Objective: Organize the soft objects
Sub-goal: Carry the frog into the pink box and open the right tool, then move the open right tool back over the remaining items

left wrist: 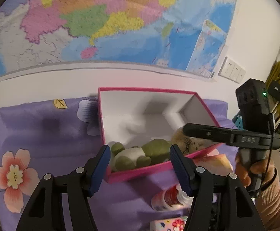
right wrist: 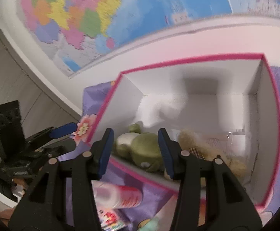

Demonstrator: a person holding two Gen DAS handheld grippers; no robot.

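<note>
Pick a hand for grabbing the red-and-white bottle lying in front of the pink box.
Left, probably. In its wrist view the bottle lies on the purple cloth just by the left gripper, fingers open and empty. The right gripper reaches over the pink box rim, past the bottle.

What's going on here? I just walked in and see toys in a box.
A person holds tongs in each hand over a pink box on a purple floral cloth. A green plush frog and a tan plush toy already lie inside it. The left tongs and the right tongs both stand open and empty near the box's front edge. A red-and-white bottle lies on the cloth outside the box.
</note>
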